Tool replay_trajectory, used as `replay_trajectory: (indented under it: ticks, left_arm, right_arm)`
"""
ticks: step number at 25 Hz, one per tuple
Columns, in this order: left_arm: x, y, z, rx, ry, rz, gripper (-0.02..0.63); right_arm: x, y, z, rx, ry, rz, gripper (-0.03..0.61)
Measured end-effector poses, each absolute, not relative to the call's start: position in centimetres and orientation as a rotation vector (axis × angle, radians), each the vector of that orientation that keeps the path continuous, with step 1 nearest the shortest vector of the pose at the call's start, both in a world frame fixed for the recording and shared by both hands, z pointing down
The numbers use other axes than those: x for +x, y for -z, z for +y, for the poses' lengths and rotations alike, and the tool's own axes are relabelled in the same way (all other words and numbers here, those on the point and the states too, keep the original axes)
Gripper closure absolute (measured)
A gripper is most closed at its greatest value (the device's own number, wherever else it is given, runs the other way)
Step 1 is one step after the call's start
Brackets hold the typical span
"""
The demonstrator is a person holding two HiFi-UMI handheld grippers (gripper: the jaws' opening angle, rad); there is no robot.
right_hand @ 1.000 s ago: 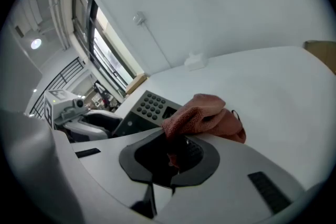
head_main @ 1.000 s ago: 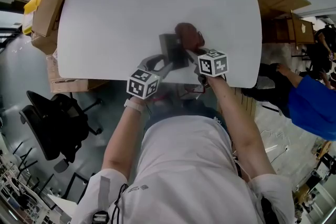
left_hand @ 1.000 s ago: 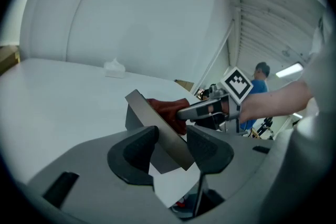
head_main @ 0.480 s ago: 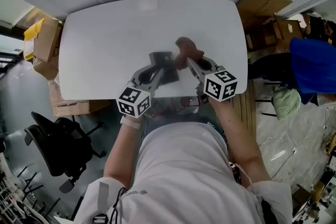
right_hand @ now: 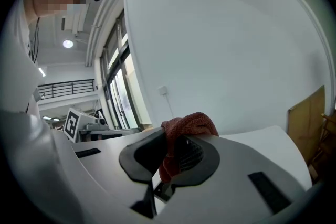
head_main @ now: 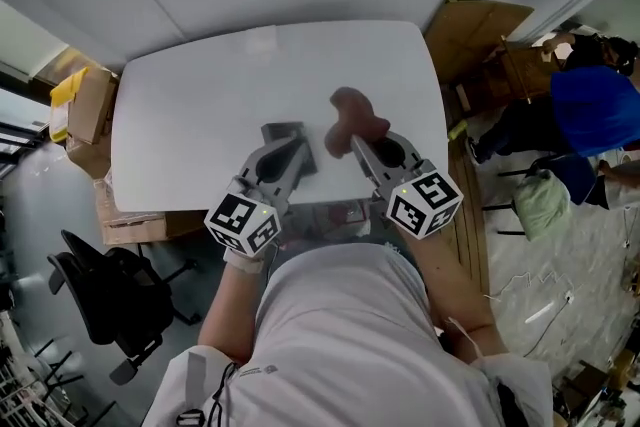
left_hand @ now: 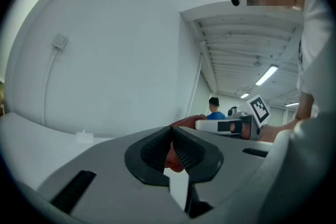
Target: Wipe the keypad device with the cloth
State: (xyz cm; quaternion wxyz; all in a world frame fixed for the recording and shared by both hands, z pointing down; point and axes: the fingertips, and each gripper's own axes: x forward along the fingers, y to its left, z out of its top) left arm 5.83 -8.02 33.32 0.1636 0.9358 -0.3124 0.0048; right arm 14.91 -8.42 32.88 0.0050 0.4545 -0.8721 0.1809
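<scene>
Pinching the cloth [head_main: 351,115] in my right gripper [right_hand: 169,153], left gripper [left_hand: 171,144] just closed empty; unheld, the keypad device [head_main: 283,132] may skid off the desk's [head_main: 180,115] near edge.

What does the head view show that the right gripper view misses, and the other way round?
Only the head view: the dark keypad device, seen against the white table, plus the office chair and cardboard boxes beside it. Only the right gripper view: a close look at the right gripper, jaws pressed shut on a fold of the red cloth, and the windows behind. Both: the right gripper, the cloth it carries, and the table.
</scene>
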Motion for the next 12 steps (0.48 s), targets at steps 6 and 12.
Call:
replay_trajectory:
  ticks: [6,12]
  left_arm:
    - [9.0,-31.2,-6.2,2.705,0.03,-0.922,0.591]
    - [10.5,-30.6,-4.8,2.736,0.022,-0.931,0.591]
  right_arm:
    - [17.2,-30.9,-6.1,1.381,-0.477,-2.777,0.535]
    - [19.0,-30.0,-5.2,1.423,-0.434,-2.792,0.537]
